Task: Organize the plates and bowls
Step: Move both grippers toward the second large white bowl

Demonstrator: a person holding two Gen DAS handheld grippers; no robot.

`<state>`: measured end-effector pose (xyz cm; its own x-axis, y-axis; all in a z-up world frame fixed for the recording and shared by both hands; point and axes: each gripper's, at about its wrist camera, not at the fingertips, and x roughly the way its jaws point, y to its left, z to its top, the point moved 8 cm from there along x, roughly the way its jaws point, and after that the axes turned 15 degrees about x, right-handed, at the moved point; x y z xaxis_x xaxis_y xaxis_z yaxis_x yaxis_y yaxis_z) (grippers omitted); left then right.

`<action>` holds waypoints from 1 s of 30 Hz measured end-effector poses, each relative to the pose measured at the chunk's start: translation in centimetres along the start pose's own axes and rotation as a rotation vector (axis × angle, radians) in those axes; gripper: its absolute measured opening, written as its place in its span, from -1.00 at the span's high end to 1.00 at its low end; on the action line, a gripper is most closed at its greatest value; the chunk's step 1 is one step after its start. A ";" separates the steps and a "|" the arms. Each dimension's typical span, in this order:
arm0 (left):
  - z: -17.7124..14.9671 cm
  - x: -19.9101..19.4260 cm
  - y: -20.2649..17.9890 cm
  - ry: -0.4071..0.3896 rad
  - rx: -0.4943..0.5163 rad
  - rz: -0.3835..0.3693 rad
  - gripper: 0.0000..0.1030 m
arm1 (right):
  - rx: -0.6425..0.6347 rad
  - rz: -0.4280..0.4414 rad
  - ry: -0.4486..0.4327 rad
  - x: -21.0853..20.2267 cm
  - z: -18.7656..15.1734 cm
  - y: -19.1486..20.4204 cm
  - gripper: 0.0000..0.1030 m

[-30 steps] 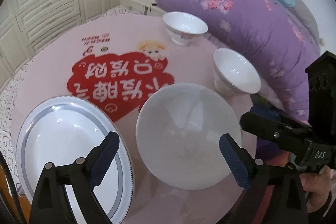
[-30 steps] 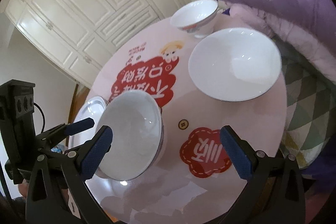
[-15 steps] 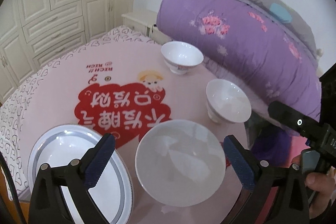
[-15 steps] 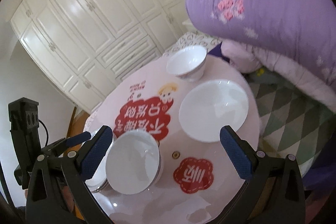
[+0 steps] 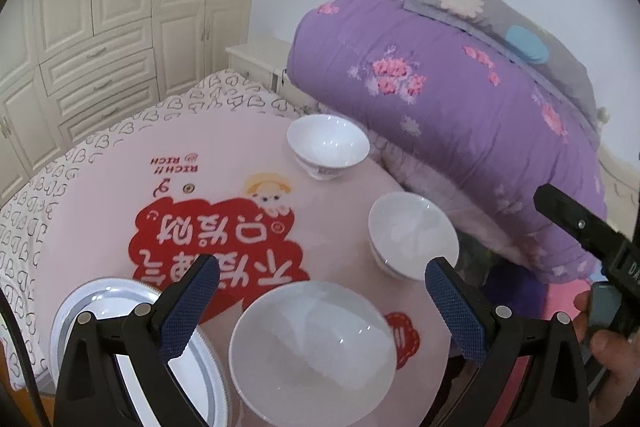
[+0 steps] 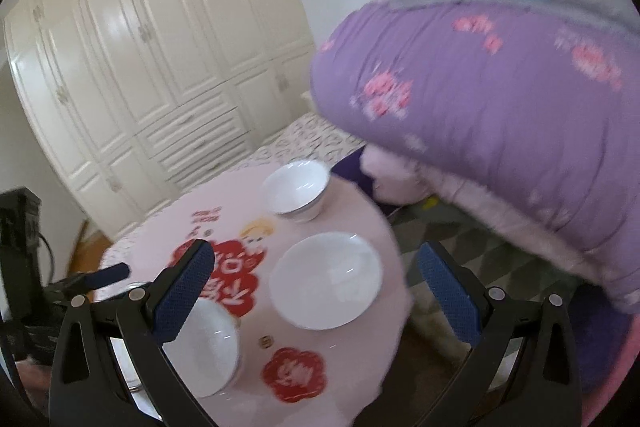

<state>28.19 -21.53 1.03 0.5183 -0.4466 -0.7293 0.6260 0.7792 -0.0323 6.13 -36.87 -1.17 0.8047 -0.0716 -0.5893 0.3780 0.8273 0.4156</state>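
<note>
A round pink table (image 5: 120,187) holds three white bowls and a plate. In the left wrist view a large bowl (image 5: 314,349) sits nearest, a silver-rimmed plate (image 5: 100,311) at its left, a mid bowl (image 5: 412,241) at the right edge, a small bowl (image 5: 328,145) at the back. My left gripper (image 5: 320,307) is open and empty above the large bowl. My right gripper (image 6: 316,291) is open and empty, high above the table, over the mid bowl (image 6: 326,279). The small bowl (image 6: 296,191) and the large bowl (image 6: 204,347) also show there.
A purple floral quilt (image 5: 460,115) is piled on the bed right beside the table's right edge. White wardrobe doors and drawers (image 5: 100,27) stand behind. The other gripper and hand (image 5: 600,267) show at the right of the left wrist view.
Both grippers have pulled back and risen away from the table; the dishes look smaller and farther. No dish has moved. Both stay open.
</note>
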 end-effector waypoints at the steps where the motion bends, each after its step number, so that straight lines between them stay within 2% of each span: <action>1: 0.0 0.1 -0.1 -0.003 0.002 0.000 -0.97 | -0.009 -0.016 -0.013 -0.1 0.1 -0.1 -1.00; 4: 0.5 0.8 -0.7 -0.009 0.008 -0.003 -0.97 | -0.017 -0.048 -0.035 -0.3 0.3 -0.7 -1.00; 15: 1.8 5.1 -2.6 0.025 0.057 -0.018 -0.97 | 0.019 -0.133 0.007 1.3 0.1 -4.6 -1.00; 18: 2.0 6.9 -2.8 0.050 0.074 -0.021 -0.97 | 0.029 -0.170 0.031 2.2 -0.2 -6.0 -1.00; 25: 1.9 11.1 -2.9 0.123 0.105 -0.022 -0.95 | 0.057 -0.184 0.115 4.5 -1.5 -7.9 -1.00; 30: 1.8 14.4 -3.0 0.186 0.101 -0.040 -0.82 | 0.077 -0.176 0.184 6.7 -2.7 -8.5 -1.00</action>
<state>34.89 -31.07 -8.16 0.3810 -0.3802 -0.8428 0.7043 0.7099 -0.0018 7.08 -42.88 -10.52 0.6292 -0.1019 -0.7705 0.5441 0.7657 0.3431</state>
